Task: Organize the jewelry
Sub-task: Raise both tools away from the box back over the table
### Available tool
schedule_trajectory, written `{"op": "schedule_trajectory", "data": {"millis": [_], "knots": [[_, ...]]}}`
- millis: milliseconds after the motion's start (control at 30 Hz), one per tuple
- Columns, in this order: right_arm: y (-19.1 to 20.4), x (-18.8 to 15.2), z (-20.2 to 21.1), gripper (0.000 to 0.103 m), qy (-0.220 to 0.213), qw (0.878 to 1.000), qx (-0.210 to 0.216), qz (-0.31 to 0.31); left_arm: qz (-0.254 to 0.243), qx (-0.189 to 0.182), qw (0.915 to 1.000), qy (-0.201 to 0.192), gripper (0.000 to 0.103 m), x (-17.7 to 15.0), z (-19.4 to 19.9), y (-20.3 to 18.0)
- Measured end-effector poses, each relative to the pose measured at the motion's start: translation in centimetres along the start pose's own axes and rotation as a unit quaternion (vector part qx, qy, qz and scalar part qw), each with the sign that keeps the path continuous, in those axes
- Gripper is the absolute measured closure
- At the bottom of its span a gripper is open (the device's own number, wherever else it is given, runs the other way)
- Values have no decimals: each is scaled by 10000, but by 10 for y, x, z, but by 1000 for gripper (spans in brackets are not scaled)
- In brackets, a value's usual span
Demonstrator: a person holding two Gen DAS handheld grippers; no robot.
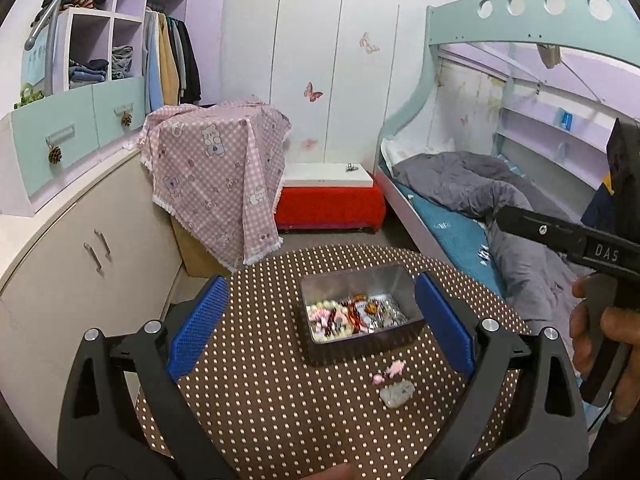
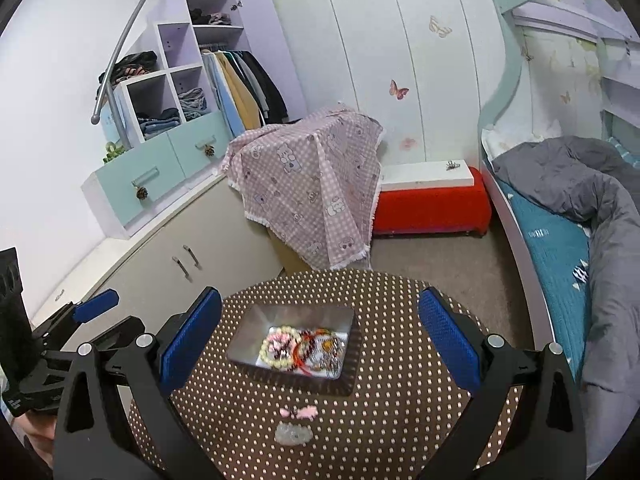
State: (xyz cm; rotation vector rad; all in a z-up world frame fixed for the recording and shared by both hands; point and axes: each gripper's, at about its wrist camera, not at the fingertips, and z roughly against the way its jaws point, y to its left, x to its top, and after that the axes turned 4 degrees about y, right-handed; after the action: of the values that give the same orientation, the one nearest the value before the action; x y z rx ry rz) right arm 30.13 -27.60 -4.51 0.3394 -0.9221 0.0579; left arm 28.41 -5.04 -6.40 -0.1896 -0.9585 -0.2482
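Hovering over the tabletop [image 2: 400, 420], both grippers, left [image 1: 320, 328] and right [image 2: 320, 340], have jaws released; tin [image 2: 296, 344] mostly filled, pink charms [image 2: 299, 412] at 6 o'clock look next.

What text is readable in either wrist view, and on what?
"DAS": white letters on the black body of the right gripper, seen from the left wrist view.
White marking on the teal bed sheet: too blurred to read.
Pale sign beside the shelf unit: too faint to read.
Nothing else legible.
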Motion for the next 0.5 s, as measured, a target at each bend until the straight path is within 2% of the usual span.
{"op": "schedule_trajectory", "data": {"millis": [233,500], "knots": [[-6,-22,4,8,144,9998,-97,-30,-123,-93,9995,289,11,-27,-11,-9],[-26,-52,-4,8,462,9982,-200,-340,-389,-193,9946,939,11,-68,-43,-31]]}}
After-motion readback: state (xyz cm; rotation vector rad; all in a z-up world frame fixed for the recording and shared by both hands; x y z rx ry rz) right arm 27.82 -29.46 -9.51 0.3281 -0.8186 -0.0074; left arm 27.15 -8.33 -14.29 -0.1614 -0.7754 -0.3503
